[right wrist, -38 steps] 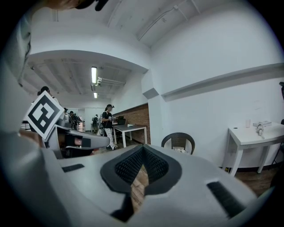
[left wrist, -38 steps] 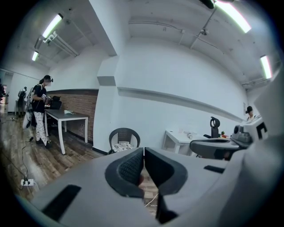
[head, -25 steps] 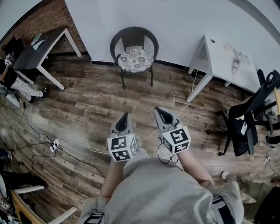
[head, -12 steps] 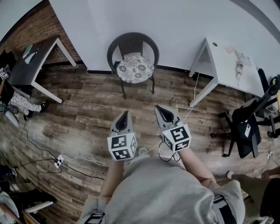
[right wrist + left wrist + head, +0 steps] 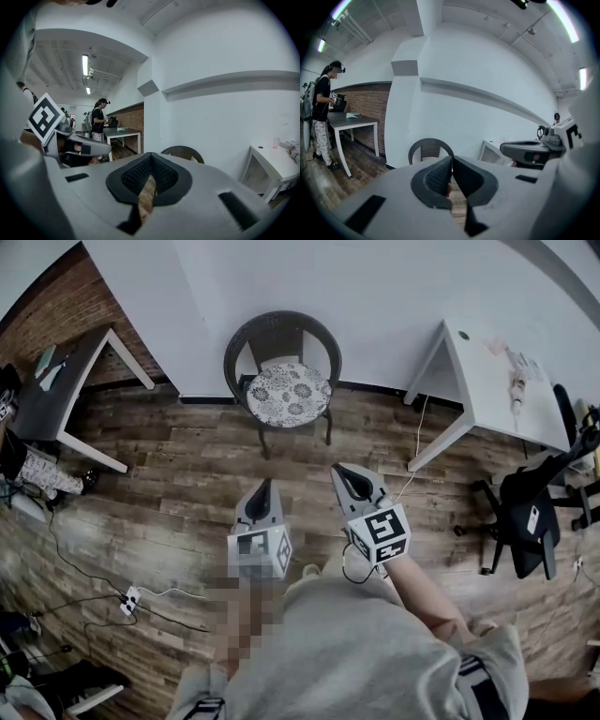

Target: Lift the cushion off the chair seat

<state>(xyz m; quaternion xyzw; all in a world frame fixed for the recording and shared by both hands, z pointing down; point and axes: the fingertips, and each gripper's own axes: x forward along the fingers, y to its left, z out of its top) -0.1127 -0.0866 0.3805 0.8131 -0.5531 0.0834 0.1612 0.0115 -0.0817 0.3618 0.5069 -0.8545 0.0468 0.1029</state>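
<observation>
A round floral cushion (image 5: 288,395) lies on the seat of a dark wicker chair (image 5: 281,334) against the white wall. The chair's back (image 5: 431,147) shows over my left gripper's jaws, and again as a dark curved back (image 5: 183,152) in the right gripper view. My left gripper (image 5: 262,488) and right gripper (image 5: 343,474) hover side by side over the wood floor, well short of the chair, pointing toward it. Both are shut with nothing between the jaws.
A white table (image 5: 492,371) stands right of the chair, a cable running from it across the floor. A dark desk (image 5: 56,390) with a person beside it is at the left. A black office chair (image 5: 530,512) stands at the right. A power strip (image 5: 128,599) lies lower left.
I have walked toward the chair: it and its cushion appear slightly larger and lower in the head view. Both grippers keep their pose ahead of me, still shut.
</observation>
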